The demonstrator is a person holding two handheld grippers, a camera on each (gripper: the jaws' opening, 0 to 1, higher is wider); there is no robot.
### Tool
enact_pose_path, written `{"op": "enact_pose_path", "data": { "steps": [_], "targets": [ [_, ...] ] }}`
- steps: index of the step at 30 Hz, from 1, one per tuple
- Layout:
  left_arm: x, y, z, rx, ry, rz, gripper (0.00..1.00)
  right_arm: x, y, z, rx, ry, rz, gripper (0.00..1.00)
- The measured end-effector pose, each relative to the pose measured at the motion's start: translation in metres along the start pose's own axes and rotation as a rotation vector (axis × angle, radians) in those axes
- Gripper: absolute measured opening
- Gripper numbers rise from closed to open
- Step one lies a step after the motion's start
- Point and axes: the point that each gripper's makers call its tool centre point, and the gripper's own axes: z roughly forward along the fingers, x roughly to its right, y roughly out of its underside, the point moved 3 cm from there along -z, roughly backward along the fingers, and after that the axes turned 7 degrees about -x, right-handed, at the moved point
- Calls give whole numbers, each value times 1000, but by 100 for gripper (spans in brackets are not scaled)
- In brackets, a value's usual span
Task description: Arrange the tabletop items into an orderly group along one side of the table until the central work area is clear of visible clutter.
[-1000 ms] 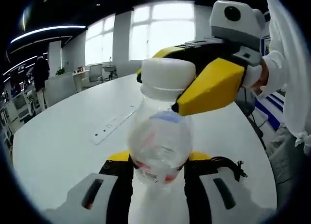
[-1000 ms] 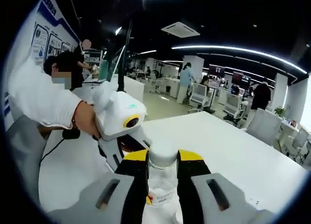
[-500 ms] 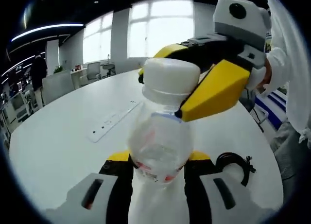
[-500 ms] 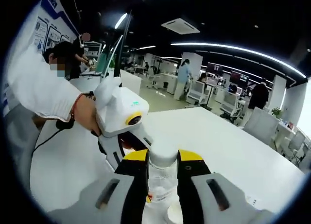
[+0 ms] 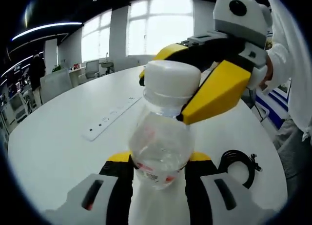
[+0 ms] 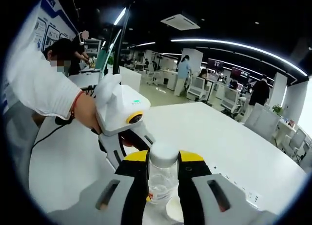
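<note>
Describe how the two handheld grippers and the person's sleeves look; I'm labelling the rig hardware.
The right gripper has yellow jaws on a dark body, topped by a white-and-grey housing. The left gripper, seen from the right gripper view, has a white housing with a yellow-ringed port and green light. Each view's own jaws are grey with yellow-and-black tips. The person wears white sleeves.

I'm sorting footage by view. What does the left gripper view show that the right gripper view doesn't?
Left gripper view: a coiled black cable and a power strip on the white table, bright windows behind. Right gripper view: a hand in a white sleeve holding the left claw, and people in the office behind. Shared: the clear bottle with its white cap, clamped by both claws.
</note>
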Motion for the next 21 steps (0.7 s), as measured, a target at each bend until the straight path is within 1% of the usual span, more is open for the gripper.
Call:
{"op": "enact_pose_path", "data": {
  "steps": [5, 10, 15, 21],
  "targets": [
    [1, -1, 0, 3, 2, -7, 41, 1, 0, -1, -2, -9, -6, 20],
    [1, -3, 1, 9, 7, -30, 41, 4, 2, -2, -11, -11, 11, 21],
    [2, -4, 0, 15, 10, -26, 42, 2, 1, -3, -16, -15, -3, 21],
    [2, -4, 0, 12, 10, -26, 43, 4, 3, -4, -17, -14, 9, 21]
  ]
}}
